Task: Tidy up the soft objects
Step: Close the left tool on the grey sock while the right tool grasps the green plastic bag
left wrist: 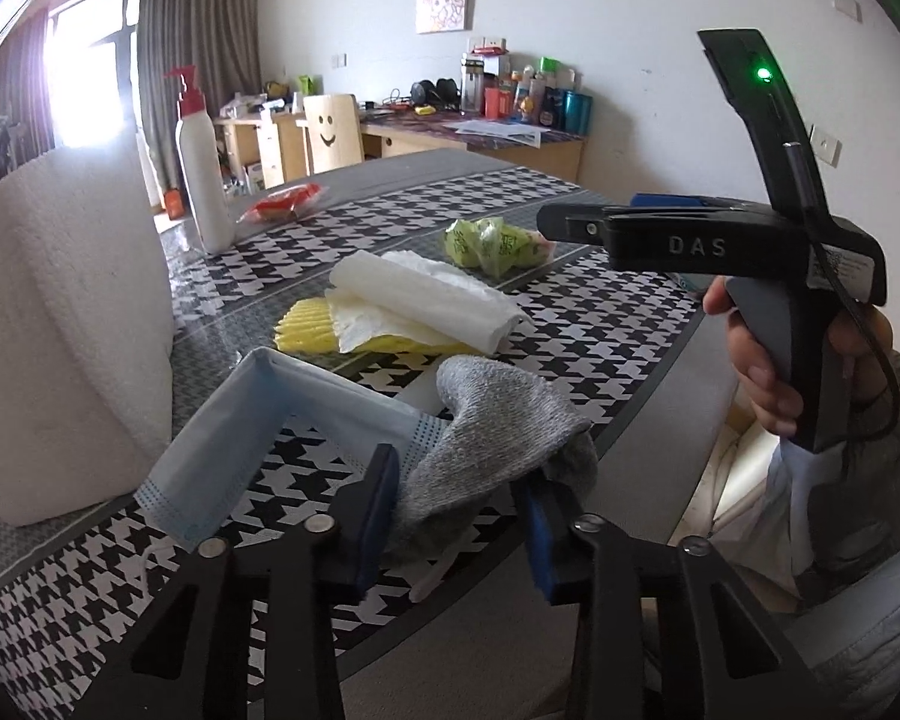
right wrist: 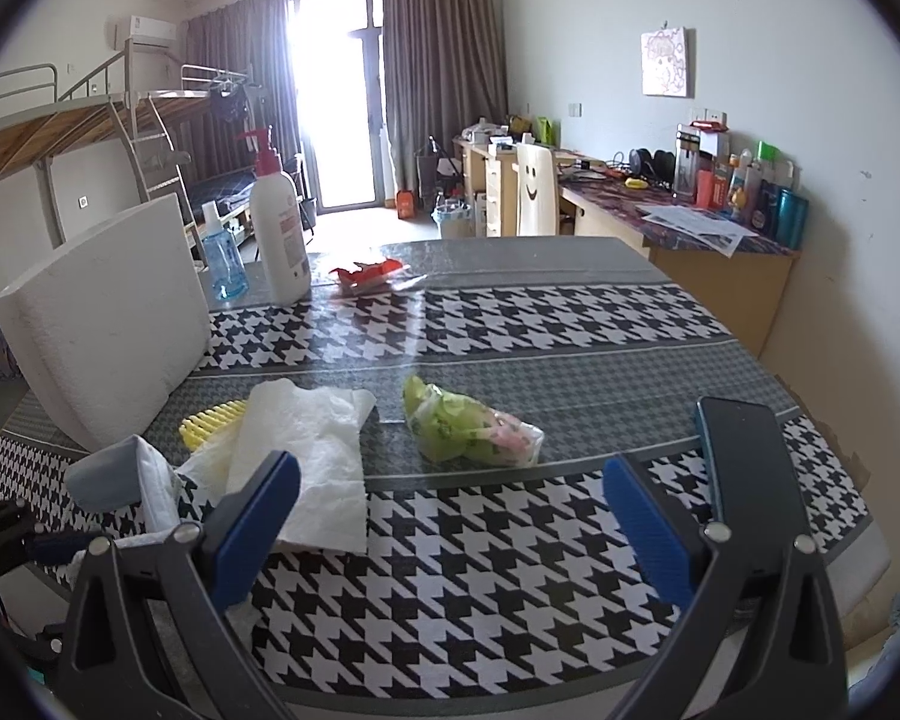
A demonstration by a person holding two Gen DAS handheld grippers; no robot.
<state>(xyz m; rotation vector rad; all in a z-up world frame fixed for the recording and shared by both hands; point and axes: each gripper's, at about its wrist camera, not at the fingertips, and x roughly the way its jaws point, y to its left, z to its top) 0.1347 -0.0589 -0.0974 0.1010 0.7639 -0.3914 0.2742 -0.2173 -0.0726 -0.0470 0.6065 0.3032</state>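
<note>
In the left wrist view my left gripper (left wrist: 459, 516) has its blue pads on either side of a grey sock (left wrist: 498, 426) lying on the table's near edge. The jaws stand apart around it and do not pinch it. A blue face mask (left wrist: 258, 420) lies bent just left of the sock. Beyond them a white paper towel (left wrist: 426, 300) lies over a yellow sponge (left wrist: 306, 330), and a green packet (left wrist: 492, 243) sits farther back. My right gripper (right wrist: 450, 516) is open and empty above the houndstooth cloth, with the paper towel (right wrist: 306, 450) and green packet (right wrist: 468, 429) ahead of it.
A large white foam block (left wrist: 60, 324) stands at the left of the table. A white pump bottle (left wrist: 201, 174) and a red packet (left wrist: 282, 204) stand at the far side. A dark phone (right wrist: 744, 456) lies by the right gripper. A blue bottle (right wrist: 225, 264) is behind the block.
</note>
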